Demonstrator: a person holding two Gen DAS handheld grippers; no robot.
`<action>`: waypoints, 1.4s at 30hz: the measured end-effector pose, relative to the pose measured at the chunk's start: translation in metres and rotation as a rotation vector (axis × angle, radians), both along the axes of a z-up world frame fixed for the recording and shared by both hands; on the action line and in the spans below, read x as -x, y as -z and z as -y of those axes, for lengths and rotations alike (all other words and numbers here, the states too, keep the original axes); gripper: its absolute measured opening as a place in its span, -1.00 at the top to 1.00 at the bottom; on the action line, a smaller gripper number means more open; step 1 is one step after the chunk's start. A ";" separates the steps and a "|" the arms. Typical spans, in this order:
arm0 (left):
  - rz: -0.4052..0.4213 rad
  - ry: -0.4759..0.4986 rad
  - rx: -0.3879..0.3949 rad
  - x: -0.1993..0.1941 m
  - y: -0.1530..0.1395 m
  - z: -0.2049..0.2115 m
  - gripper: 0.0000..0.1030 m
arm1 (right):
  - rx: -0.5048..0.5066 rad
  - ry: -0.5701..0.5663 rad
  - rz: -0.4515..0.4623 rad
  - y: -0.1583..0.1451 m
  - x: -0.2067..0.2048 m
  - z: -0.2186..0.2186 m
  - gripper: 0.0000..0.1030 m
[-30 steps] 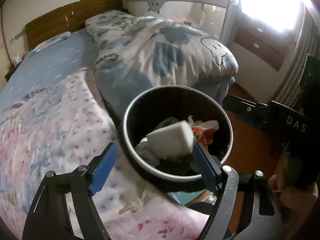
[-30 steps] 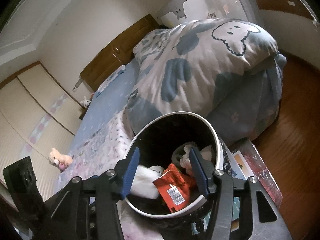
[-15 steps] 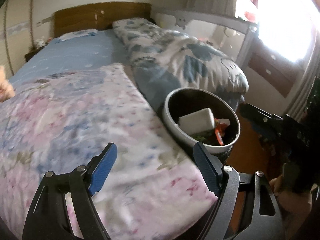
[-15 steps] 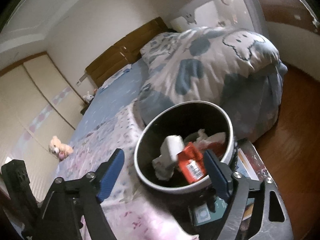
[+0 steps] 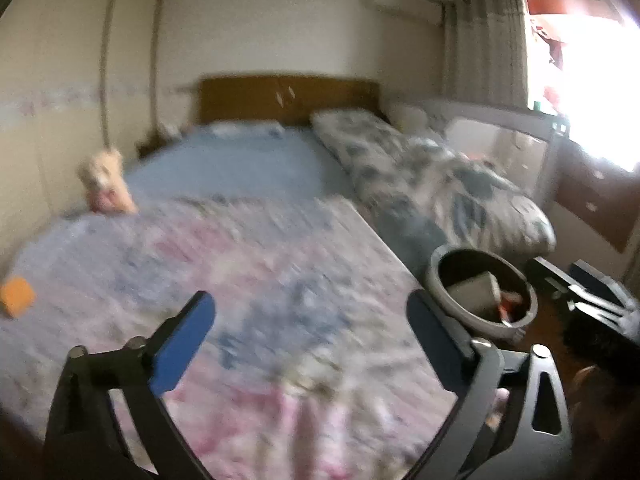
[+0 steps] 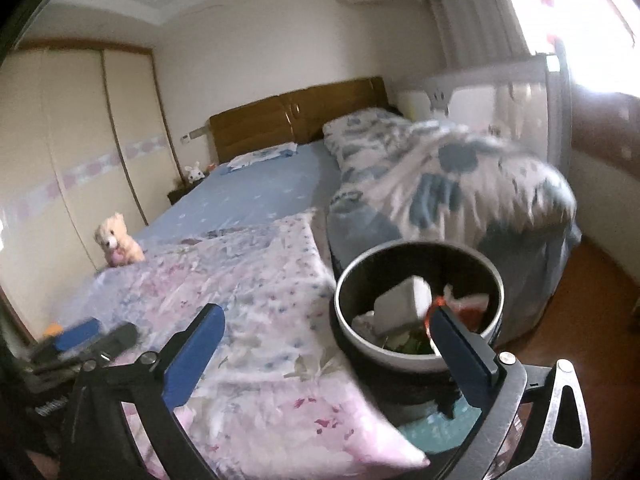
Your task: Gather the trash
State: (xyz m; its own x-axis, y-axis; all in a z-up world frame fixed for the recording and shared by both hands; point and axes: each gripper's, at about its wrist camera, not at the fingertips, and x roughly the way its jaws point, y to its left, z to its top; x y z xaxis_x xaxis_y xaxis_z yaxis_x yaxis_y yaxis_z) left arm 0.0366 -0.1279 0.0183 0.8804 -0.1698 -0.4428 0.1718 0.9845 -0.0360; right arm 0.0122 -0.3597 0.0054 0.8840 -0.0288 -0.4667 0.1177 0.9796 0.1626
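We look across a bed under a pink floral quilt, wooden headboard behind, teddy by the wardrobe; the trash bin stands at the bed's corner, holding a white block and red wrapper. Both left gripper and right gripper are spread, empty; since a second ago we have drawn back from the bin, and an orange scrap has come into view.

pink floral quilt, blue sheet

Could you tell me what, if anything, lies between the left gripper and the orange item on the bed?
Nothing visible: only open floral quilt lies between the open left gripper and the orange item at the left.
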 end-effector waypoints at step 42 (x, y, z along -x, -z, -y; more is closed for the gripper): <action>0.112 -0.123 -0.090 0.013 0.008 -0.029 -1.00 | 0.068 -0.072 0.129 0.005 -0.006 -0.046 -1.00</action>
